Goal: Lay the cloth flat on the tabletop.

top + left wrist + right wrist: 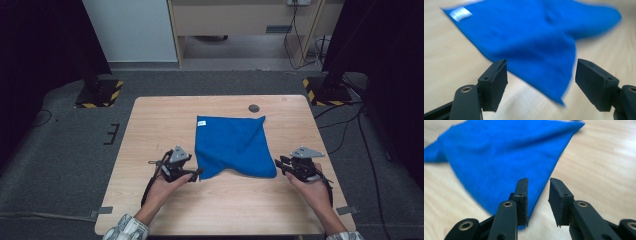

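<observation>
The left gripper (pixel 192 175) sits over the tabletop (pixel 150 125) left of centre, toward the near edge, held in the person's left hand (pixel 162 190). Its tip lies just beside the near left corner of the blue cloth (pixel 232 142). In the left gripper view the jaws stand wide apart, with nothing between them except a view of the cloth (pixel 536 37); the cloth's pointed corner lies on the wood in the gap ahead of the jaws (this view is motion-blurred, so contact cannot be judged).

The blue cloth lies on the tabletop at centre, slightly toward the far edge. It lies spread but not flat: its near edge dips inward between two pointed near corners. A small white label (pixel 201 122) sits at its far left corner. A dark round spot (pixel 254 108) marks the tabletop just beyond the cloth's far right corner.

The right gripper (pixel 281 164) sits near the right edge of the tabletop, held in the right hand (pixel 315 187), its tip just beside the cloth's near right corner. In the right gripper view the jaws are parted by a narrow gap and hold nothing; the cloth (pixel 499 157) lies ahead and to the left of them.
</observation>
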`<state>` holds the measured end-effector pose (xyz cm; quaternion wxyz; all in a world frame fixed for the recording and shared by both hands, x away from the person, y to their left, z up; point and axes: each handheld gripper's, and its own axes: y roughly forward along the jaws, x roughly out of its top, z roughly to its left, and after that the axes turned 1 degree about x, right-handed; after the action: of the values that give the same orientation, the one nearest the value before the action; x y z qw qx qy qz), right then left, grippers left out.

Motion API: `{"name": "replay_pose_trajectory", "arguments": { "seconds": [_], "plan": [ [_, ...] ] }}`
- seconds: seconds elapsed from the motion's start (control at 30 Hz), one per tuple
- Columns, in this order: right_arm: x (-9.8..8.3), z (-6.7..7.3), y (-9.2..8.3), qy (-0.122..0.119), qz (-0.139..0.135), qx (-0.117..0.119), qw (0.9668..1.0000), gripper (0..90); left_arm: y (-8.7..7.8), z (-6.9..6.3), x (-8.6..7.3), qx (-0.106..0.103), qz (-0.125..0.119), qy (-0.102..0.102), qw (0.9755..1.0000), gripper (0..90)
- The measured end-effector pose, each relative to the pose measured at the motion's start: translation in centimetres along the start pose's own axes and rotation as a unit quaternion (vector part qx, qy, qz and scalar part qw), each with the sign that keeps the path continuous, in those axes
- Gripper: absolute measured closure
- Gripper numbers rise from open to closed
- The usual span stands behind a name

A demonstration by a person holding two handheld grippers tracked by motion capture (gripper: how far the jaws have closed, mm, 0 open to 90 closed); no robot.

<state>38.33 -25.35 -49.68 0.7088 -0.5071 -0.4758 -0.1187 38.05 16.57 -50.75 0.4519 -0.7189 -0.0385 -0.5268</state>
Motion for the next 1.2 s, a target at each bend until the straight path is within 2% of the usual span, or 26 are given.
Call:
{"name": "replay_pose_trajectory", "arguments": {
  "seconds": [0.07,0.2,0.3,0.4,0.43,0.5,0.7,0.87,1.0,1.13,1.2],
  "plan": [
    [-0.5,0.1,-0.3,0.0,0.003,-0.003,1.0,66.1,0.0,-0.5,-0.7,-0.004,0.016,0.015,0.9998,24.9],
    [-1.2,0.1,-1.0,0.005,0.005,-0.003,1.0,64.6,0.0,-0.8,-1.0,0.001,0.016,0.002,0.9999,29.4],
    [-1.6,0.3,-1.2,0.001,0.01,-0.001,0.9999,65.1,0.3,-1.3,-0.8,0.002,0.018,0.013,0.9997,33.9],
    [-1.8,0.7,-1.2,-0.001,0.016,0.006,0.9999,64.5,0.9,-1.7,-0.8,-0.007,0.031,0.018,0.9993,38.2],
    [-1.9,0.8,-1.1,-0.002,0.015,0.007,0.9999,63.2,1.1,-1.8,-0.8,-0.004,0.036,0.023,0.9991,38.9],
    [-1.9,1.0,-0.8,-0.005,0.02,0.009,0.9997,58.3,1.3,-1.9,-0.8,-0.003,0.038,0.026,0.9989,41.6],
    [-2.0,1.7,0.3,-0.006,0.036,0.021,0.9991,43.5,1.7,-1.5,-1.0,-0.003,0.05,0.007,0.9987,44.1],
    [-2.0,2.2,1.7,-0.017,0.054,0.012,0.9983,35.5,2.0,-1.3,-1.2,0.003,0.06,0.009,0.9982,45.2],
    [-1.9,2.0,2.3,-0.01,0.058,0.014,0.9982,36.3,2.1,-1.2,-1.2,0.0,0.055,0.011,0.9984,47.2],
    [-2.0,2.1,2.8,-0.023,0.071,0.014,0.9972,43.7,2.2,-1.1,-1.2,0.007,0.052,0.023,0.9984,53.2],
    [-2.0,2.2,2.8,-0.028,0.068,0.018,0.9972,52.0,2.1,-1.1,-1.2,0.005,0.051,0.024,0.9984,58.4]
  ]
}}
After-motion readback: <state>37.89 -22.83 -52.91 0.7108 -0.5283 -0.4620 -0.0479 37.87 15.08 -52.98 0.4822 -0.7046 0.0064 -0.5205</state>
